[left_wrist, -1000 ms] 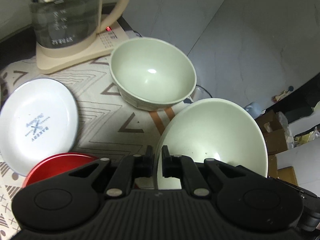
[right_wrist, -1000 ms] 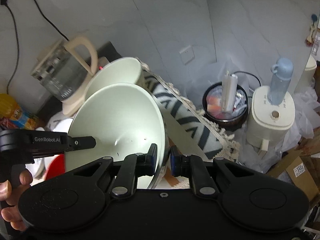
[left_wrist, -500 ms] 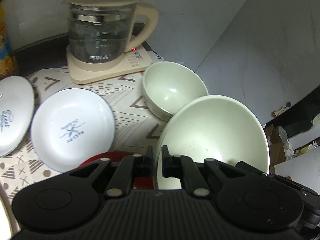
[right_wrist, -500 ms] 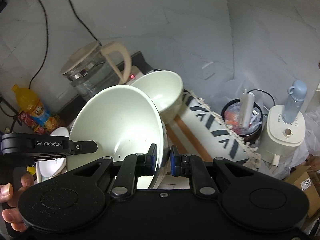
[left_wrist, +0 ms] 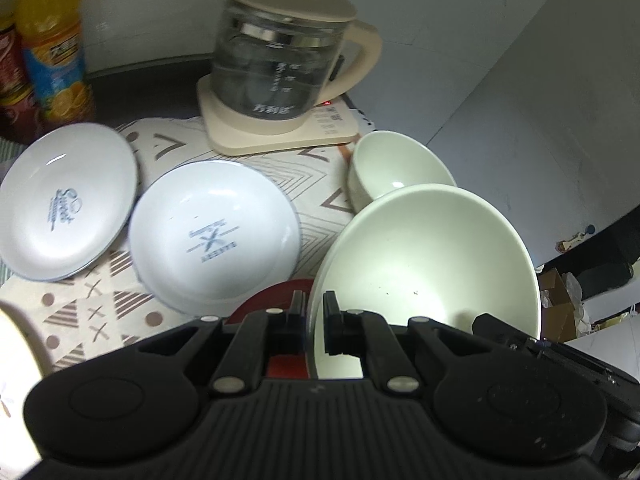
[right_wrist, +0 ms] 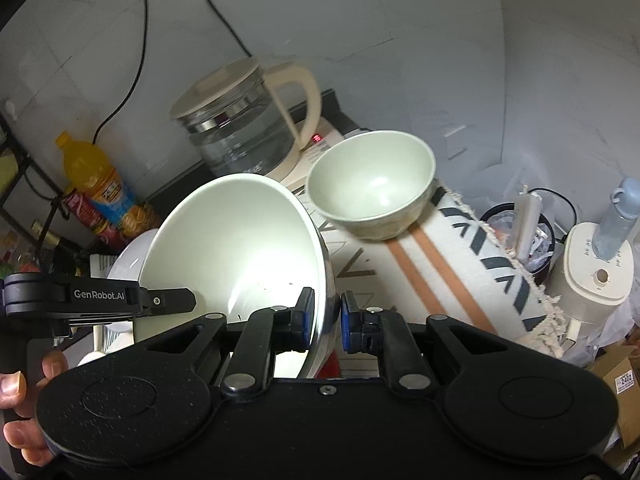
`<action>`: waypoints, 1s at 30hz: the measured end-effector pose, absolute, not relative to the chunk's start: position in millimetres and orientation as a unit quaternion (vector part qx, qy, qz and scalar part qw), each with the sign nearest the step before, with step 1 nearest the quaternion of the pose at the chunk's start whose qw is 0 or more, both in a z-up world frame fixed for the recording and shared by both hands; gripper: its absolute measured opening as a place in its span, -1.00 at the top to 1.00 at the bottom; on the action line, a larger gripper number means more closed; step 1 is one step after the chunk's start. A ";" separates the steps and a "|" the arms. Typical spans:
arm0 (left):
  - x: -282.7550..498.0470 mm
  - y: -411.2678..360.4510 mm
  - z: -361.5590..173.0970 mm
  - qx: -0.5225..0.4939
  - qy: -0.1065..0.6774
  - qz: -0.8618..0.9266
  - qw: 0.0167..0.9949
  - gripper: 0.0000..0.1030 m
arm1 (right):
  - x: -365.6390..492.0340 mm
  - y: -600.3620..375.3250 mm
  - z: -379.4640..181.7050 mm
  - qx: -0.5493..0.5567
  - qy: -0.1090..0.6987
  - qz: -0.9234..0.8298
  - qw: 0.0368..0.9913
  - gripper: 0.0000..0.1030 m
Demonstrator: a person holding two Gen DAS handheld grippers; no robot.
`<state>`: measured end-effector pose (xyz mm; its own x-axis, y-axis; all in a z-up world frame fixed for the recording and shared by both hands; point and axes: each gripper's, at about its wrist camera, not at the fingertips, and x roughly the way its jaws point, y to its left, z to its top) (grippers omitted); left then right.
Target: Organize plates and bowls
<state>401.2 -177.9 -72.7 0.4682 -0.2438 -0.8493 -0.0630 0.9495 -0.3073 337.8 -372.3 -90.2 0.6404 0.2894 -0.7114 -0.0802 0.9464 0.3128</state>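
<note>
Between the closed jaws of the left gripper (left_wrist: 316, 326) sits the near rim of a large pale-green bowl (left_wrist: 432, 264), and the right gripper (right_wrist: 324, 320) pinches the opposite rim of the same bowl (right_wrist: 236, 248), so 2 clamps share 1 wide, smooth vessel; that pairing probably guards against it tipping or slipping from a single thin grip. It hangs tilted above the patterned cloth (left_wrist: 316, 168), clear of the dishes below. Beyond it a smaller green bowl (right_wrist: 372, 184) stands upright near the table's far corner, a likely mate for nesting. To the left lie 2 white plates (left_wrist: 214, 232) (left_wrist: 66, 208) side by side, each with printed lettering too blurred to read fully. A red plate (left_wrist: 272, 296) shows only as a sliver under the left gripper, its size hidden. Behind stand a glass kettle (left_wrist: 280, 56) on its base and an orange drink bottle (left_wrist: 52, 44). A hand (right_wrist: 24, 412) is cut off at the right view's edge.
</note>
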 end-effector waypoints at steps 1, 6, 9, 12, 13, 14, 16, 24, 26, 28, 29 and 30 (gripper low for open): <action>399.6 -174.4 -74.2 -0.152 0.515 -0.051 0.842 0.88 | 337.4 -368.8 -91.1 0.125 0.414 0.106 0.896 0.73; 390.5 -160.3 -85.7 -0.164 0.527 -0.039 0.833 0.88 | 335.5 -354.3 -97.5 0.110 0.425 0.114 0.891 0.73; 385.7 -154.1 -92.9 -0.173 0.535 -0.033 0.826 0.88 | 333.9 -348.3 -101.9 0.105 0.432 0.117 0.888 0.73; 381.1 -149.6 -99.4 -0.180 0.542 -0.029 0.820 0.88 | 332.6 -343.5 -105.5 0.100 0.437 0.118 0.886 0.73; 380.2 -148.4 -101.0 -0.182 0.544 -0.028 0.819 0.88 | 332.5 -341.7 -106.7 0.098 0.438 0.118 0.886 0.73; 379.2 -146.9 -103.5 -0.184 0.545 -0.027 0.817 0.88 | 332.7 -340.1 -107.8 0.095 0.439 0.118 0.885 0.73; 378.2 -144.2 -108.4 -0.190 0.550 -0.023 0.813 0.88 | 332.9 -337.8 -110.2 0.092 0.441 0.119 0.885 0.74; 377.7 -139.0 -126.8 -0.208 0.570 -0.016 0.795 0.88 | 338.0 -330.4 -119.3 0.081 0.448 0.115 0.883 0.76; 377.8 -140.4 -131.0 -0.210 0.577 -0.018 0.789 0.88 | 339.5 -331.4 -121.0 0.083 0.450 0.111 0.882 0.76; 378.0 -141.1 -134.7 -0.211 0.582 -0.019 0.785 0.88 | 341.3 -332.7 -122.5 0.086 0.452 0.107 0.881 0.77; 378.3 -141.2 -136.7 -0.212 0.585 -0.019 0.783 0.88 | 342.0 -333.5 -123.3 0.088 0.453 0.104 0.881 0.77; 378.8 -140.7 -138.9 -0.214 0.588 -0.020 0.780 0.87 | 343.1 -333.7 -124.6 0.088 0.455 0.102 0.880 0.77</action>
<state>378.8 -140.7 -138.9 0.3081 -0.2835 -0.9082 -0.2202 0.9074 -0.3579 343.1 -333.7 -124.6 0.5648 0.2593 -0.7834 -0.0990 0.9638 0.2477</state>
